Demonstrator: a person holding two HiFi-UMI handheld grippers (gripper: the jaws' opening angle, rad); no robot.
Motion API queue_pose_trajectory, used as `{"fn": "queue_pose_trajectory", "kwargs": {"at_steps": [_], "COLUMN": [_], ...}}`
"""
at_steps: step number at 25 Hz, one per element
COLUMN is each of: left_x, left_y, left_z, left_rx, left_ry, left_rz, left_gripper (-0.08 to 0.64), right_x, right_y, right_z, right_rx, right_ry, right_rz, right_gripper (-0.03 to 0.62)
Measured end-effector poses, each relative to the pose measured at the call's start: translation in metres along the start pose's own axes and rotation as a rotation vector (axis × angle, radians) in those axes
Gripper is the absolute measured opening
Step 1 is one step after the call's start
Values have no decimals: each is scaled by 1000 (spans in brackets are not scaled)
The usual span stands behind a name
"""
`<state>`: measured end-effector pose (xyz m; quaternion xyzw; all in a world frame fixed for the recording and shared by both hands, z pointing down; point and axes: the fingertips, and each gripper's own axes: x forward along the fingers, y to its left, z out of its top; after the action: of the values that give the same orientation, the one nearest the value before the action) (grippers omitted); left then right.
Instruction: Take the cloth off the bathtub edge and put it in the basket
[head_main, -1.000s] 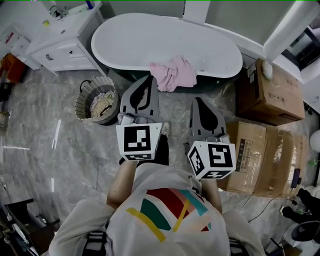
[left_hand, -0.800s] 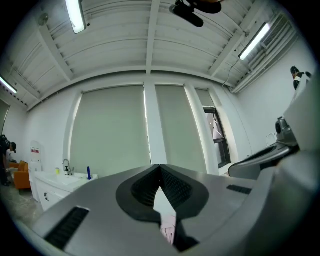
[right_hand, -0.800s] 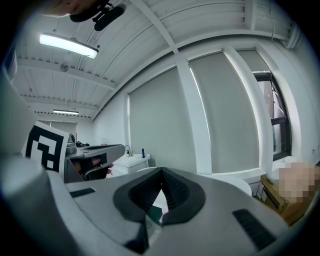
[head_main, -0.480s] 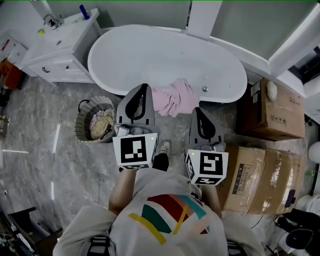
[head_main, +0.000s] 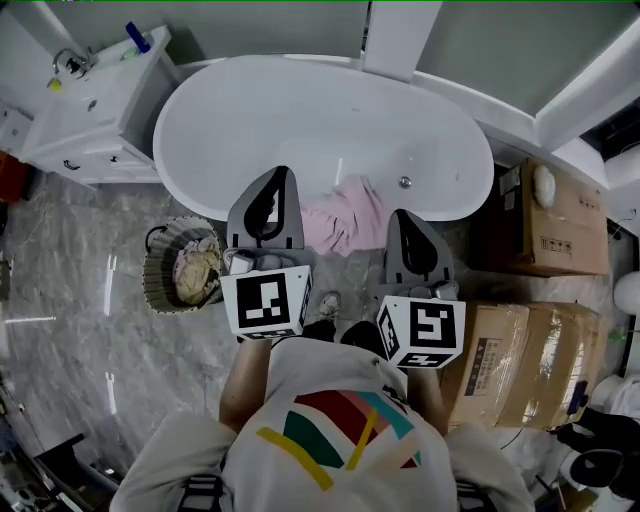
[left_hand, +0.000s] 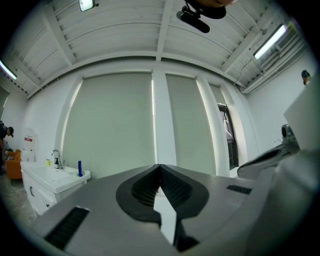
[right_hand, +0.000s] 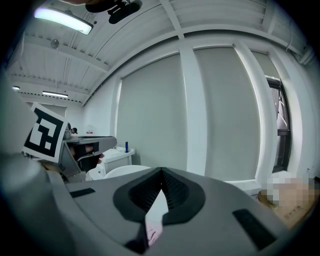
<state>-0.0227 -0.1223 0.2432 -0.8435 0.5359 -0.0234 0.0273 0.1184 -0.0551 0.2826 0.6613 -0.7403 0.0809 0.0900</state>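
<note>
Two hand-held grippers hang above the near rim of the white bathtub (head_main: 300, 110). The left gripper (head_main: 281, 172) and the right gripper (head_main: 401, 214) each have their jaws pressed together on nothing. The pink cloth (head_main: 345, 212) lies between them, draped over the tub edge. Its long axis seems to run across the rim, one end inside the tub, the other hanging toward the floor. The basket (head_main: 152, 272) stands on the floor to its left, with crumpled fabric inside.

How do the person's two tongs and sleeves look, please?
The left tongs and right tongs are grey teardrop-shaped shells with black ribbed pads. Each carries a white cube with black square markers. The person wears a white short-sleeved shirt with coloured stripes.
</note>
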Motion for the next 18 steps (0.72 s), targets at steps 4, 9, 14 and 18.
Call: {"fn": "queue_pose_trajectory", "kwargs": {"at_steps": [4,9,14,18], "left_x": [15,32,47,53], "left_y": [-6,-20,-33,-41], "left_z": [-9,-10,9,25], "left_rx": [-7,0,9,3], "left_ry": [20,32,-10,-49], "left_rz": [-22,-37,-31,-14], "left_gripper": [18,17,18,18], "right_x": [8,18,28,29], "right_y": [-12,-29,-41,-51], "right_z": [4,14,37,55], "right_rx": [16,26,21,26], "right_ry": [-3,-43,-103,-158], "right_rz": [-14,-21,10,27], "right_gripper": [11,11,11,11]}}
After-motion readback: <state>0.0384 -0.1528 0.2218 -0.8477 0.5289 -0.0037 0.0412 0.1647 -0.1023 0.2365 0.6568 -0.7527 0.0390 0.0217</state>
